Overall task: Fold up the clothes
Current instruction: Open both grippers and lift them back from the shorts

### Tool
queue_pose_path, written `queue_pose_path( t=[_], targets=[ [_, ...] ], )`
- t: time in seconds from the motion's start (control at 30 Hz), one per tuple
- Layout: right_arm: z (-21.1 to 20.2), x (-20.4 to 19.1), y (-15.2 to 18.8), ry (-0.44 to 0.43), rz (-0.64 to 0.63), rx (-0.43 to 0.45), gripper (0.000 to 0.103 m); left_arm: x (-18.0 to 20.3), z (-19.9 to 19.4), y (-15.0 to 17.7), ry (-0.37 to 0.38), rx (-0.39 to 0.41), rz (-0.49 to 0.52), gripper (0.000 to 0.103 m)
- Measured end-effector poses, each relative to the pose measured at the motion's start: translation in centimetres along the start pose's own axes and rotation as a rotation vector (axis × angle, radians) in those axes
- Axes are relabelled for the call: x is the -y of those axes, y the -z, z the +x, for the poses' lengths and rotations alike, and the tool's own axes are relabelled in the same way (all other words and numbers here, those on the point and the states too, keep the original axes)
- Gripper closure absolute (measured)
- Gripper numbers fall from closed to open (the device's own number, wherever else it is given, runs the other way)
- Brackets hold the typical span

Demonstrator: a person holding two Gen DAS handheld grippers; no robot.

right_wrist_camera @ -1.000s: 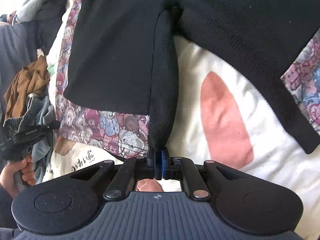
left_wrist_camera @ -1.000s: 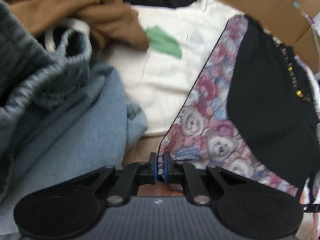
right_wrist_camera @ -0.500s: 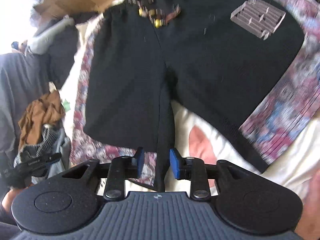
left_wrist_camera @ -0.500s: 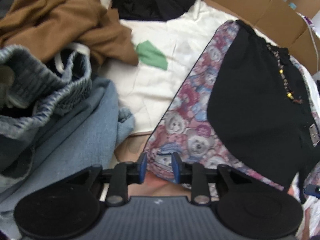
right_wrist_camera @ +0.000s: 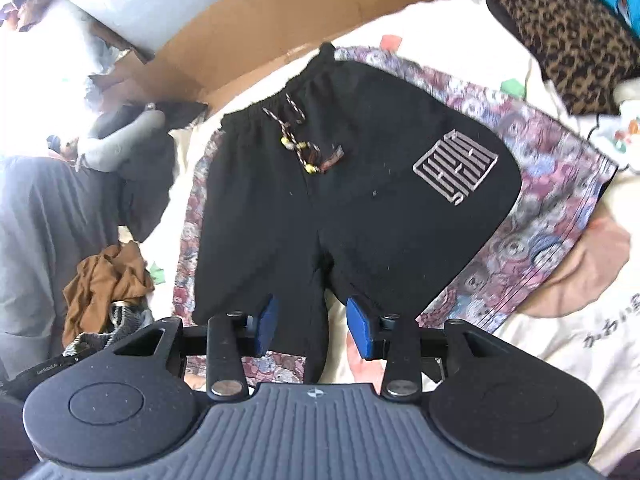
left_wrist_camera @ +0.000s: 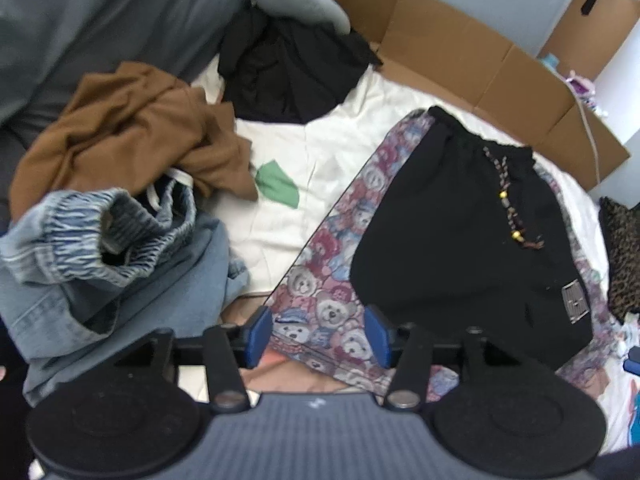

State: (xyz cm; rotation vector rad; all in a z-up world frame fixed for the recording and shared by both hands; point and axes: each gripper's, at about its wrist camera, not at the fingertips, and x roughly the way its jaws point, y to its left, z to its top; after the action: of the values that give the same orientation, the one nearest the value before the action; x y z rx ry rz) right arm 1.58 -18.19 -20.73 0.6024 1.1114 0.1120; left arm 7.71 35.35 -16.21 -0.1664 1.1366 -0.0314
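Black shorts with a beaded drawstring and a grey square logo lie spread flat on a teddy-bear print cloth, waistband at the far side. The same shorts show at the right of the left wrist view, on the bear cloth. My right gripper is open, its blue pads astride the lower end of one shorts leg without gripping it. My left gripper is open above the near corner of the bear cloth, holding nothing.
A brown garment, blue jeans and a black garment are piled at the left on the cream bedsheet. Flattened cardboard lines the far edge. A leopard-print item lies at the far right.
Both grippers opened and drew back and up. The left let go of the bear cloth's corner and the right let go of the shorts leg; the shorts now lie flat.
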Motion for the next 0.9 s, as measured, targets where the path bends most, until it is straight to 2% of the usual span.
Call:
queue_pose_path(
  t=[0.27, 0.4, 0.67, 0.9],
  targets=[
    [-5.9, -0.9, -2.7, 0.022, -0.053, 0.039, 0.055, 0.8, -5.8, -0.9, 0.017, 0.058, -0.004, 0.037],
    [-9.0, -1.2, -3.8, 0.044, -0.039, 0.067, 0.055, 1.0, -8.4, -1.3, 0.024, 0.085, 0.001, 0.035],
    [-15.2, -2.6, -7.5, 0.049, -0.047, 0.104, 0.043, 2.2, -12.9, -1.7, 0.033, 0.128, 0.023, 0.030],
    [-18.0, -3.4, -10.9, 0.065, -0.170, 0.129, 0.037, 3.9, -15.2, -2.3, 0.012, 0.146, 0.010, 0.029]
  ],
)
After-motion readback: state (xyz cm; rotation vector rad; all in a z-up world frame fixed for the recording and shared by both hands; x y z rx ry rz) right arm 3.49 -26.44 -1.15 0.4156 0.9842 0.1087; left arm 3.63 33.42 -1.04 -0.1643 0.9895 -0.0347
